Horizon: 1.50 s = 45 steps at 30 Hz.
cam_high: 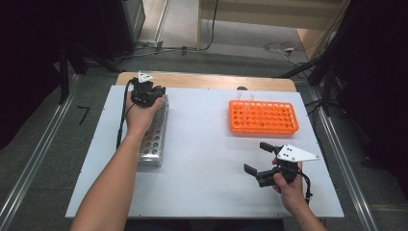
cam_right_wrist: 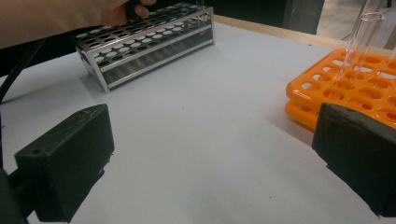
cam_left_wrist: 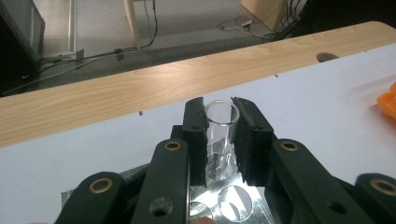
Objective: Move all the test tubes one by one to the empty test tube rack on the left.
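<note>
The left gripper point(cam_left_wrist: 219, 135) is clamping a clear glass test tube point(cam_left_wrist: 219, 128) between its two black fingers point(cam_left_wrist: 195, 135), pressing on it from both sides. The tube is standing upright, with its open rim just above the fingertips and its lower part sitting over the holes of the metal test tube rack point(cam_left_wrist: 224, 205). In the high view, this gripper point(cam_high: 153, 90) is hovering over the far end of the metal rack point(cam_high: 153, 139), which is lying along the left side of the white counter point(cam_high: 207, 144). The right gripper point(cam_high: 262, 159) is resting low over the counter's near right part, its fingers point(cam_right_wrist: 65, 163) standing wide apart and gripping nothing. The orange test tube rack point(cam_high: 263, 118) is sitting beyond it, and is holding glass tubes point(cam_right_wrist: 359, 42) at its far edge.
</note>
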Tool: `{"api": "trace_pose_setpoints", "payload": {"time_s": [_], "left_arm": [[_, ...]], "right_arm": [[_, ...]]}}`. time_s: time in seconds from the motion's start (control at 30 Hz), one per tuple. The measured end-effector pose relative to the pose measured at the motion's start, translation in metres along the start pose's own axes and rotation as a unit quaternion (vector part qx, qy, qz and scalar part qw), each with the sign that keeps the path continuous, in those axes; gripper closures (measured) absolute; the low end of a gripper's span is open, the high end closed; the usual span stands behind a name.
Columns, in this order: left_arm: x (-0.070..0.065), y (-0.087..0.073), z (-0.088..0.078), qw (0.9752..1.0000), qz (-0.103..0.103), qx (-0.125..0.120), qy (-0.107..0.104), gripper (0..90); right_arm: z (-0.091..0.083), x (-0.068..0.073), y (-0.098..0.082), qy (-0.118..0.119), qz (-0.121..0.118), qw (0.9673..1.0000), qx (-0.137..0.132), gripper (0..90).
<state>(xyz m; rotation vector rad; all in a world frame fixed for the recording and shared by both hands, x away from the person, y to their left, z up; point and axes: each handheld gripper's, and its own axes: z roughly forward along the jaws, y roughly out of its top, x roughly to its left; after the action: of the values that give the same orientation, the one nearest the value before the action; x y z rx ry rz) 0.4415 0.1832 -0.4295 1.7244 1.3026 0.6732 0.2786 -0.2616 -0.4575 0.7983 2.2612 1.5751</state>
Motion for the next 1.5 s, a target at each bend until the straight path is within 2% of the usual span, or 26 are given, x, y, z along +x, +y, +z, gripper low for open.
{"api": "trace_pose_setpoints", "payload": {"time_s": [0.53, 0.63, 0.77, 0.87, 0.97, 1.03, 1.1, 1.2, 1.5], "left_arm": [[0.001, 0.001, 0.003, 0.9999, 0.000, 0.015, -0.005, 72.1], [0.001, 0.002, 0.001, 0.9999, 0.000, 0.012, -0.005, 65.8], [0.000, 0.004, -0.003, 1.0000, 0.002, -0.001, -0.010, 51.3], [-0.001, 0.005, -0.006, 0.9999, -0.001, -0.006, -0.013, 35.8], [0.002, 0.004, -0.011, 0.9995, -0.018, -0.013, -0.024, 21.2], [0.003, 0.003, -0.014, 0.9989, -0.026, -0.016, -0.035, 15.1], [0.003, 0.002, -0.018, 0.9988, -0.024, -0.020, -0.038, 7.3], [0.002, 0.001, -0.026, 0.9979, -0.030, -0.030, -0.049, 1.4], [-0.011, -0.008, -0.050, 0.9960, -0.026, -0.043, -0.073, 0.0]], "right_arm": [[0.001, -0.001, -0.001, 0.000, 0.002, 1.0000, 0.001, 0.0], [0.001, -0.001, -0.001, 0.001, 0.001, 1.0000, 0.002, 0.0], [0.001, -0.001, 0.000, 0.002, 0.002, 1.0000, 0.002, 0.0], [0.001, -0.001, 0.000, 0.002, 0.002, 1.0000, 0.002, 0.0], [0.001, 0.000, 0.000, 0.003, 0.002, 1.0000, 0.002, 0.0], [0.001, 0.000, 0.000, 0.004, 0.001, 1.0000, 0.002, 0.0], [0.001, 0.000, 0.000, 0.004, 0.002, 1.0000, 0.002, 0.0], [0.002, 0.000, 0.000, 0.003, 0.001, 1.0000, 0.002, 0.0], [0.002, -0.002, 0.002, -0.004, 0.005, 1.0000, -0.002, 0.0]]}}
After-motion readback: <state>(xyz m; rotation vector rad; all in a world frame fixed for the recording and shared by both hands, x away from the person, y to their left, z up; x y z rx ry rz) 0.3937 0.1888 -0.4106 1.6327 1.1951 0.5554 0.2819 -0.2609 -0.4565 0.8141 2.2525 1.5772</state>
